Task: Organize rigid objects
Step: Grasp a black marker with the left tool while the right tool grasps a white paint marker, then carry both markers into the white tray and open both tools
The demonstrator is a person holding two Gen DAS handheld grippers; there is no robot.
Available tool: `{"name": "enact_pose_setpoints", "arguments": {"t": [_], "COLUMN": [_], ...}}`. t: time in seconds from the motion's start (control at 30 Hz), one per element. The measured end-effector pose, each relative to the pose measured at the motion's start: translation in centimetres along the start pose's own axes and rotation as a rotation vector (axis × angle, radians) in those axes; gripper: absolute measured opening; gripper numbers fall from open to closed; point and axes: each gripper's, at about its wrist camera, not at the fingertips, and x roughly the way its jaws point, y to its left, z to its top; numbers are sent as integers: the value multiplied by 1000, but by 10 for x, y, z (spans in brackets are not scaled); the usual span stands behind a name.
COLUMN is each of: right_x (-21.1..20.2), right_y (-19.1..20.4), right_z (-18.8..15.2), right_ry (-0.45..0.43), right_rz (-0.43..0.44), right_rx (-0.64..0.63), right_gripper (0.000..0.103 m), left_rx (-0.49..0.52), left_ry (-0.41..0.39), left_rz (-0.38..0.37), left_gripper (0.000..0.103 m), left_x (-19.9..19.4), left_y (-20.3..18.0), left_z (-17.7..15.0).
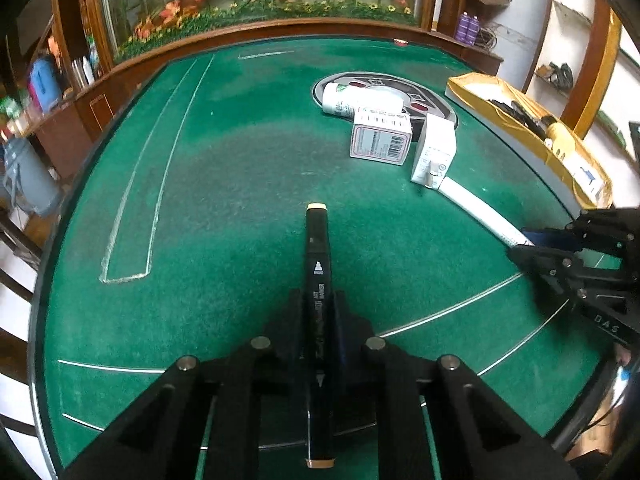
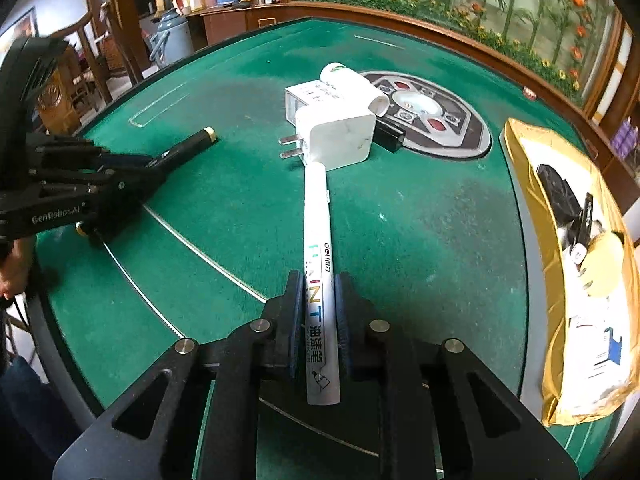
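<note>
Markers are in both claws. Left gripper is squeezed shut on a black marker, low over the green table. Right gripper is squeezed shut on a white marker whose far tip is right by a white plug. Past it lie a white box and a white bottle, close together. A yellow tray sits at the right side.

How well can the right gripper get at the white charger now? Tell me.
Probably not yet: the right gripper is shut on the white paint marker, whose far tip already meets the white charger. The path is otherwise free.
</note>
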Motion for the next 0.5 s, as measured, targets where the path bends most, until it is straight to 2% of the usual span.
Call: {"name": "enact_pose_setpoints", "arguments": {"t": [0.07,0.33,0.5], "right_x": [-2,-37,-60], "right_y": [-4,-27,-59], "right_z": [-2,-10,-8], "right_ry": [-12,-123,-199], "right_rz": [44,127,92], "right_rx": [32,129,208], "right_gripper": [14,14,14], "left_rx": [-9,-61,-27], "left_ry": [1,-37,-83], "left_rz": [-24,-134,-199], "left_gripper": [13,13,13], "left_x": [-1,-19,-32], "left_y": [0,-4,-32], "left_z": [-1,14,41]}}
